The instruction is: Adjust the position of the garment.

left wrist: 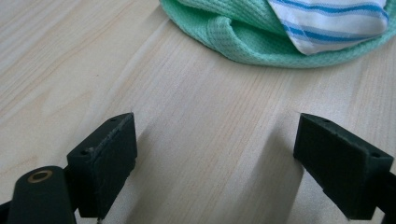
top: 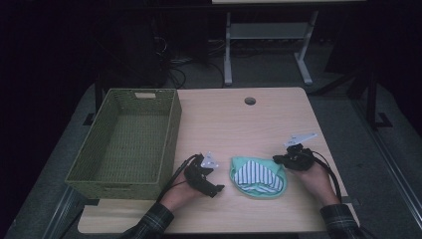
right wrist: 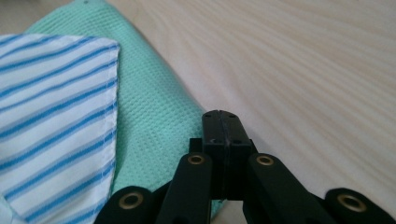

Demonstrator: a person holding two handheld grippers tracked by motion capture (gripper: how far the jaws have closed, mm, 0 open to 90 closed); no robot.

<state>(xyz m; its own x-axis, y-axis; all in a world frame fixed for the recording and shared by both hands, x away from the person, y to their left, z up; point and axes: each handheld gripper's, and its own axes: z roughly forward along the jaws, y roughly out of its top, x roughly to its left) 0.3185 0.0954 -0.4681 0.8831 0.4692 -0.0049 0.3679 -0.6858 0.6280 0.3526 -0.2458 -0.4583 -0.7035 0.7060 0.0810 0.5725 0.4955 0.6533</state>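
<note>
Two claws are flanking the cloth (top: 258, 177) near the tabletop's (top: 239, 124) front edge. The left claw (left wrist: 215, 163) is standing spread and empty; the right claw (right wrist: 220, 128) is pressed together over the cloth's rim, pinching nothing. Closed, it risks shoving the folds apart. The cloth is lying bunched: green mesh around a blue-striped white fold.

Legible markings: none. No text, label, brand, number or sign can be read on any surface recorded in the high view or in the two gripper views.
</note>
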